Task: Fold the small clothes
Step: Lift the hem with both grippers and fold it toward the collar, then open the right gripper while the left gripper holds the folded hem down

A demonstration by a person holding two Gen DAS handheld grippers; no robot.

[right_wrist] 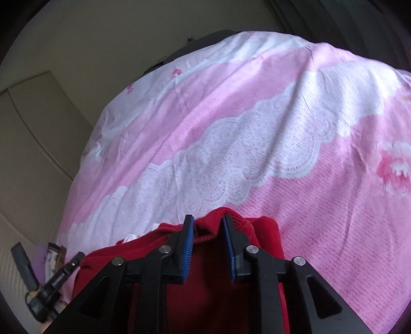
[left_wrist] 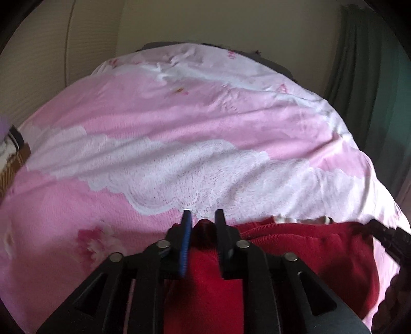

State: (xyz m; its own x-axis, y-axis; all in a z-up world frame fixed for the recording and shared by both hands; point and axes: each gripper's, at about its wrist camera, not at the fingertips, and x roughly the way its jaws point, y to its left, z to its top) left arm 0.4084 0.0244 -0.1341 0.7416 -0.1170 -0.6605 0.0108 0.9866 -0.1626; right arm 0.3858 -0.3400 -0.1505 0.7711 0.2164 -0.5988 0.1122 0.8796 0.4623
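Observation:
A small red knit garment (left_wrist: 295, 246) lies at the near edge of a pink and white bedspread (left_wrist: 179, 133). My left gripper (left_wrist: 203, 218) is shut on a bunched edge of the red garment, with red fabric showing between its fingers. In the right wrist view my right gripper (right_wrist: 208, 223) is shut on another edge of the same red garment (right_wrist: 267, 239), with a ribbed hem pinched between its blue pads (right_wrist: 188, 244). A strip of white fabric (left_wrist: 300, 219) shows at the garment's far edge. The other gripper shows at the right edge of the left view (left_wrist: 390, 239) and at the lower left of the right view (right_wrist: 51, 280).
The bedspread (right_wrist: 257, 128) covers the bed, with lace print bands and pink flowers. A patterned cloth (left_wrist: 12, 154) lies at the bed's left edge. Beige walls (left_wrist: 205, 23) stand behind, and a green curtain (left_wrist: 364, 77) hangs at right.

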